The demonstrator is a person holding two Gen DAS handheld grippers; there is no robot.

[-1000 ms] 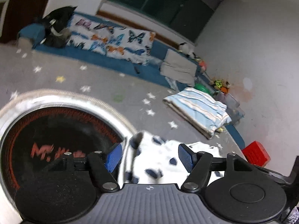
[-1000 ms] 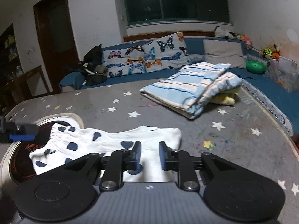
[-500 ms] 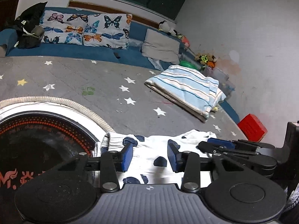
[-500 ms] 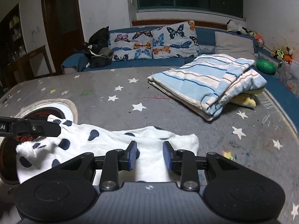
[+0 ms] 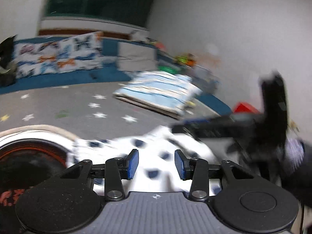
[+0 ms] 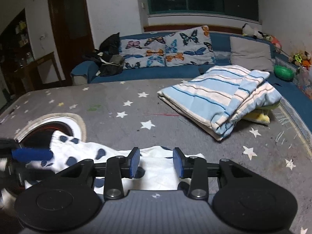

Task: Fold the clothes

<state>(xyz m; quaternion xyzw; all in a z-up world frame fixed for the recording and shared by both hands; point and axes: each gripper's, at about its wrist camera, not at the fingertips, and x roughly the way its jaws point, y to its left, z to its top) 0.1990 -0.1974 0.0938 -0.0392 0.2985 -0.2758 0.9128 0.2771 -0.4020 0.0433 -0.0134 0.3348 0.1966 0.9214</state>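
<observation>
A white garment with dark blue dots (image 6: 81, 154) lies on the grey star-patterned mat (image 6: 136, 97), partly over a round black-and-red disc (image 6: 44, 130). It also shows, blurred, in the left wrist view (image 5: 156, 152). My right gripper (image 6: 156, 162) is open above the garment's right end, with nothing between the pads. My left gripper (image 5: 156, 163) is open above the garment's middle. The left gripper's blue fingertip (image 6: 31, 154) shows at the left edge of the right wrist view. The right gripper (image 5: 214, 126) crosses the left wrist view as a dark blur.
A folded blue-and-white striped blanket (image 6: 220, 101) lies on the mat at the right. A blue sofa with butterfly cushions (image 6: 167, 48) and a black bag (image 6: 109, 58) runs along the back. A red box (image 5: 245, 107) sits by the right wall.
Both grippers have opened wider over the garment. The left wrist view has swung and blurred, and the right gripper now sits closer to it.
</observation>
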